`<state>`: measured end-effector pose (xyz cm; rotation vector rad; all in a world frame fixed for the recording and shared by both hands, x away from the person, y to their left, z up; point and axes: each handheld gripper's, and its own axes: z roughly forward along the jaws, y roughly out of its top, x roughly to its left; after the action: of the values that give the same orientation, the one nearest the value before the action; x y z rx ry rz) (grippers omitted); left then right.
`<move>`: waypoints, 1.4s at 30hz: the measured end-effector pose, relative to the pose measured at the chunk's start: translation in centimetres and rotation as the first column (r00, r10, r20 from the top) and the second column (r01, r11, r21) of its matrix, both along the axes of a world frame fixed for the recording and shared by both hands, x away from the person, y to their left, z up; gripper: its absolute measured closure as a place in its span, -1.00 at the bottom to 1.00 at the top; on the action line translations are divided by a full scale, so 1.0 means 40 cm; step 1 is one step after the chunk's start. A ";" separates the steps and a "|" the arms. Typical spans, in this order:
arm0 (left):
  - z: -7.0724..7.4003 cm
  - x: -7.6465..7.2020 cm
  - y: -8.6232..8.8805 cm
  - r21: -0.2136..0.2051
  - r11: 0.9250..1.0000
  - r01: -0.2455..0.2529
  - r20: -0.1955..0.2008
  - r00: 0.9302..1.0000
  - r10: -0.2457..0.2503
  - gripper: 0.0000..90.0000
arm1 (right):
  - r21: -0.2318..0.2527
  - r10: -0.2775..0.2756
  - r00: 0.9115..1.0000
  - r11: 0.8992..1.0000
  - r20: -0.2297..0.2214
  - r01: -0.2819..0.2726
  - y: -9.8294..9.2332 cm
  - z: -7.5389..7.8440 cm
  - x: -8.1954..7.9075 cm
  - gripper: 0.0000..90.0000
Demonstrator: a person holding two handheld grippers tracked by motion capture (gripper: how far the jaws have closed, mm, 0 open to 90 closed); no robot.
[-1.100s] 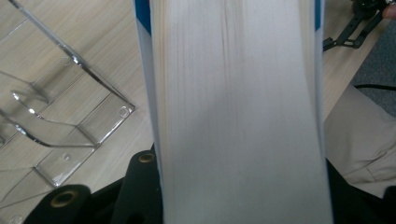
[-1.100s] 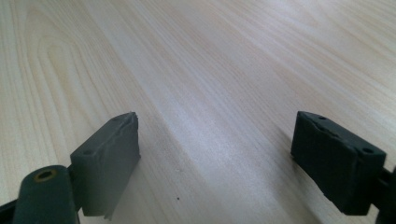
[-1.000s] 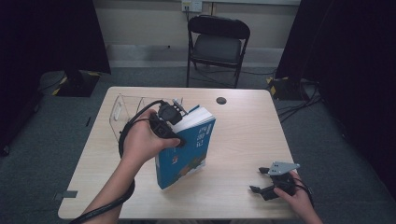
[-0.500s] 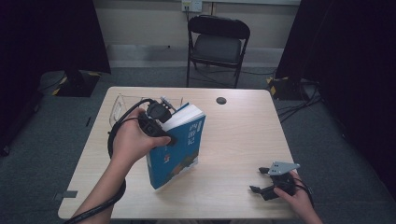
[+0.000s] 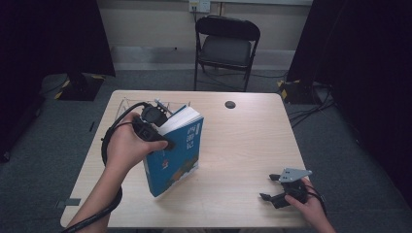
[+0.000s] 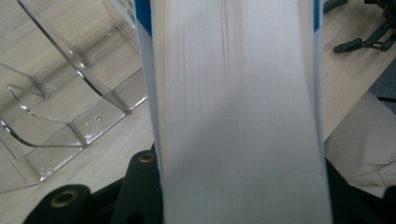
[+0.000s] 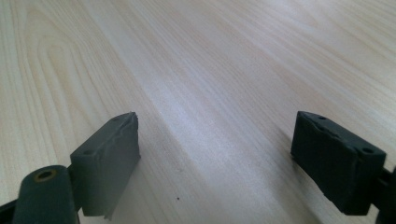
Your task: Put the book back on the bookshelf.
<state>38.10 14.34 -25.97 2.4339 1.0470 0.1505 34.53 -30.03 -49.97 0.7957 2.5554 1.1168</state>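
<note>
Blue book (image 5: 176,154) stands clamped in the left tongs (image 5: 160,127), long axis toward five o'clock, clear rack (image 5: 127,108) just at eleven; right tongs (image 5: 272,187) rest open, empty.

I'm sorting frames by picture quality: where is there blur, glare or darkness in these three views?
High view: the table is evenly lit, its surroundings fall into near black. Left gripper view: the book sits so close that its page edges look soft and streaked, and the clear plastic stand catches small glints. Right gripper view: the right claw pads are fairly sharp, with a pale sheen on the wood.
</note>
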 end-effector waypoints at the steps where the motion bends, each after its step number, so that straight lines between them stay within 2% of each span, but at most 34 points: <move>1: 0.001 0.001 0.004 0.001 1.000 -0.001 -0.003 1.000 0.001 0.37 | 0.000 0.001 1.000 1.000 0.002 -0.001 0.000 0.000 0.000 -0.66; 10: 0.002 0.004 0.035 -0.008 0.999 -0.041 -0.007 0.999 0.041 0.37 | 0.000 0.001 1.000 1.000 0.002 -0.001 0.000 0.000 0.000 -0.66; 15: 0.003 0.003 0.050 0.001 0.998 -0.056 -0.003 0.998 0.056 0.37 | 0.000 0.001 1.000 1.000 0.002 -0.001 0.000 0.000 0.000 -0.66; 25: -0.001 0.011 0.081 -0.005 0.994 -0.107 -0.010 0.994 0.107 0.37 | 0.000 0.001 1.000 1.000 0.002 -0.001 0.000 0.000 0.000 -0.66; 38: -0.006 0.031 0.096 -0.004 0.988 -0.157 -0.018 0.987 0.157 0.37 | 0.000 0.001 1.000 1.000 0.002 -0.001 0.000 0.000 0.000 -0.66; 42: -0.006 0.036 0.096 0.000 0.985 -0.171 -0.010 0.985 0.171 0.37 | 0.000 0.003 1.000 1.000 0.000 -0.003 0.000 0.000 0.000 -0.66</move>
<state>39.55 18.20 -26.21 2.3446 1.2601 0.1951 34.55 -30.03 -49.97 0.7926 2.5577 1.1176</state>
